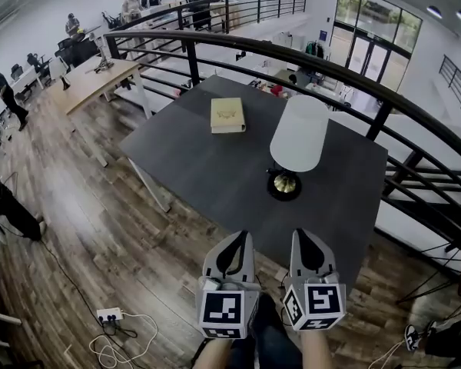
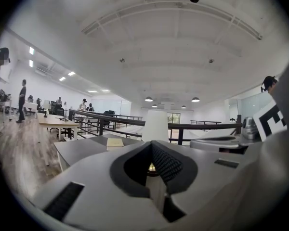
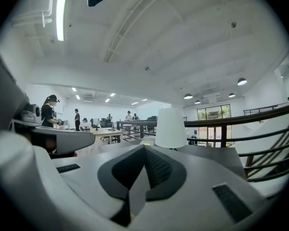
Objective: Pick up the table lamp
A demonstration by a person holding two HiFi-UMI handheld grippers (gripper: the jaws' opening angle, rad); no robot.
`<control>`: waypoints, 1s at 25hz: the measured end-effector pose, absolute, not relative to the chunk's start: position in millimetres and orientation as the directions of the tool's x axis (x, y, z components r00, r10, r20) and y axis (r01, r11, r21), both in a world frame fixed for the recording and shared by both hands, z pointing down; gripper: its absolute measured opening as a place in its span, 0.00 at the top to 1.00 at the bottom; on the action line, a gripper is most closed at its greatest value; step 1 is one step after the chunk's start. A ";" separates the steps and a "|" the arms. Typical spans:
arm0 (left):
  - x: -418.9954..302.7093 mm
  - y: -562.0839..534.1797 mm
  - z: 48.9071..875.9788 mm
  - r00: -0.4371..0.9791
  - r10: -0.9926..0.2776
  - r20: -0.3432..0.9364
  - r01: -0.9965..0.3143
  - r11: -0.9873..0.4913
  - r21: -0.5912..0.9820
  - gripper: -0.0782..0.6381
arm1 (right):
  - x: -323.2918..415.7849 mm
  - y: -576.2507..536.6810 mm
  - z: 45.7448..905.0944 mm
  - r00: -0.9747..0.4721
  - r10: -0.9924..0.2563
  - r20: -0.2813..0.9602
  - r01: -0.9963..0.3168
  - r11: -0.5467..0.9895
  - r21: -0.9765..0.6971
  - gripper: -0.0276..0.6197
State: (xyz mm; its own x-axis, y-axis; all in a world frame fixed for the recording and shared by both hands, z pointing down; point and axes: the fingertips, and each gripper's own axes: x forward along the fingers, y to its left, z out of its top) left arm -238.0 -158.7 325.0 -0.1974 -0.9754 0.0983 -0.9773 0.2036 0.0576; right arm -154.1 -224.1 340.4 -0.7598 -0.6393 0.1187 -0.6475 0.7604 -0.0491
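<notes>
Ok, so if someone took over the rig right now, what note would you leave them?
Left gripper: shut, empty, short of the table's near edge.
Right gripper: shut, empty, beside the left one.
Table lamp: upright on the table, ahead of the right gripper, untouched. A book lies further back to its left.
Done: nothing yet.
Left: open the jaws, reach in, grip the lamp and lift.
</notes>
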 end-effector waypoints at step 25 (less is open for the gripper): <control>-291.8 -289.8 359.1 -0.185 -0.966 0.181 -0.975 0.204 0.092 0.87 | -214.3 -356.7 390.6 -0.774 -0.606 0.185 -0.621 0.783 -0.033 0.97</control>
